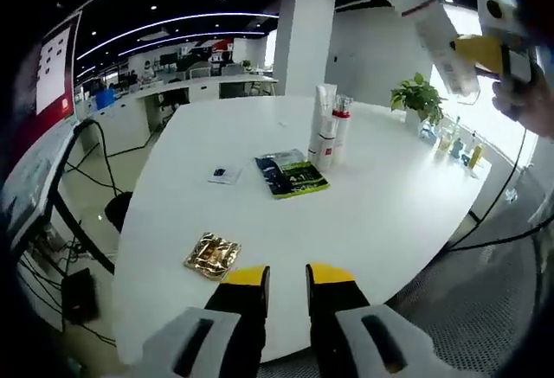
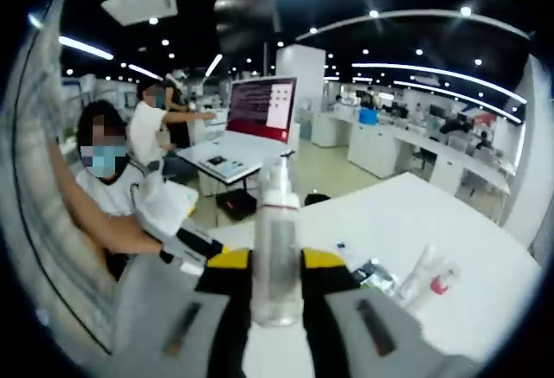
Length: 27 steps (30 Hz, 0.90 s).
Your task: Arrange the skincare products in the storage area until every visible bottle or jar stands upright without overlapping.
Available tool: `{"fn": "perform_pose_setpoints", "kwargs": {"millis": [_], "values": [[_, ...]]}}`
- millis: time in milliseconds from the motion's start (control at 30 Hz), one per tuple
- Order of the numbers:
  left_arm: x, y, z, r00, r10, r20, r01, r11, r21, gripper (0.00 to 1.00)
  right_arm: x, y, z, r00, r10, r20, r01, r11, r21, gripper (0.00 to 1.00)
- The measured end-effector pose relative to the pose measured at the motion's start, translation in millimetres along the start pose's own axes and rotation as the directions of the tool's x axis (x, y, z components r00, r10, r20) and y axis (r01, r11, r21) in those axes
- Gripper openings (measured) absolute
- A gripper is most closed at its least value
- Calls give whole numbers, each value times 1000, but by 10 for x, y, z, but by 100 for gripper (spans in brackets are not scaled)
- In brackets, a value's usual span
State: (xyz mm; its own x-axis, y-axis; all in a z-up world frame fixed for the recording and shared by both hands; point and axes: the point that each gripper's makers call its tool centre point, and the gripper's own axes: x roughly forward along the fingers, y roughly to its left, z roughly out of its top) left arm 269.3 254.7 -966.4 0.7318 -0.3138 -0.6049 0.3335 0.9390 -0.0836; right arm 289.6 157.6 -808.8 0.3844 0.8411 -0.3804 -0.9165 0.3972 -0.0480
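My right gripper (image 2: 275, 261) is shut on a clear pump bottle (image 2: 277, 240), held upright in the air between its yellow-tipped jaws. In the left gripper view the same bottle (image 1: 420, 19) hangs high at the upper right in the right gripper (image 1: 474, 49). A white tube (image 1: 325, 127) and a bottle with a red cap (image 1: 342, 125) stand close together on the round white table (image 1: 389, 214). My left gripper (image 1: 288, 278) hovers over the table's near edge, jaws a little apart with nothing between them. The tube (image 2: 422, 272) and the red-capped bottle (image 2: 441, 285) also show low at the right.
A green and black packet (image 1: 292, 174), a small card (image 1: 224, 173) and a gold foil packet (image 1: 213, 254) lie on the table. A potted plant (image 1: 418, 97) stands at its far edge. A person (image 2: 108, 179) sits at the left, an arm reaching in.
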Motion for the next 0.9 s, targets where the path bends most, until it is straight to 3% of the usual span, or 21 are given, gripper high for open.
{"fn": "perform_pose_setpoints", "kwargs": {"millis": [133,167,200,233,267,300,367,400,433,467,500,567,733,800,833,900], "values": [[-79,-230,317,993,-63,103,65,998,-10,25,-10,-43,-72,1000,-17,4,17,1000,20,19],[-149,-445,584,971,-140,192,152,987,-47,26,-10,-56,-88,1000,-22,3,22,1000,22,19],[-176,-534,683,959,-173,226,194,978,-75,28,-10,-68,-100,1000,-27,2,27,999,22,19],[-206,-653,808,940,-213,265,252,960,-124,30,-17,-93,-114,999,-39,0,39,999,18,19],[-209,-700,844,932,-234,277,278,951,-134,33,-19,-101,-118,999,-41,-1,41,999,18,19],[-212,-876,957,898,-312,310,378,907,-184,38,-32,-123,-130,999,-45,-3,45,999,22,19],[-191,-956,1037,881,-338,330,431,861,-269,48,-57,-165,-146,998,-60,-5,60,998,9,19],[-190,-968,1087,873,-337,353,444,849,-285,49,-69,-179,-160,998,-65,-10,65,998,2,19],[-186,-966,1111,870,-331,365,449,838,-310,49,-83,-209,-194,997,-76,-18,75,997,-13,19],[-180,-951,1113,870,-334,361,448,842,-301,48,-97,-237,-204,996,-84,-16,83,996,-18,19],[-196,-982,1083,876,-330,352,446,832,-330,49,-110,-260,-222,996,-90,-24,90,996,-19,19],[-236,-984,1090,867,-328,375,462,810,-360,51,-150,-315,-252,993,-117,-34,116,993,-35,19],[-296,-878,1115,860,-292,418,458,801,-384,51,-203,-346,-318,990,-139,-39,138,990,-23,19],[-314,-852,1206,845,-273,460,477,773,-418,51,-202,-323,-351,989,-138,-44,138,990,-18,19],[-322,-871,1248,838,-278,469,495,747,-443,51,-186,-280,-381,990,-133,-52,132,991,-24,19],[-303,-913,1279,836,-293,464,508,734,-451,50,-167,-242,-396,990,-129,-55,127,991,-33,19]]}}
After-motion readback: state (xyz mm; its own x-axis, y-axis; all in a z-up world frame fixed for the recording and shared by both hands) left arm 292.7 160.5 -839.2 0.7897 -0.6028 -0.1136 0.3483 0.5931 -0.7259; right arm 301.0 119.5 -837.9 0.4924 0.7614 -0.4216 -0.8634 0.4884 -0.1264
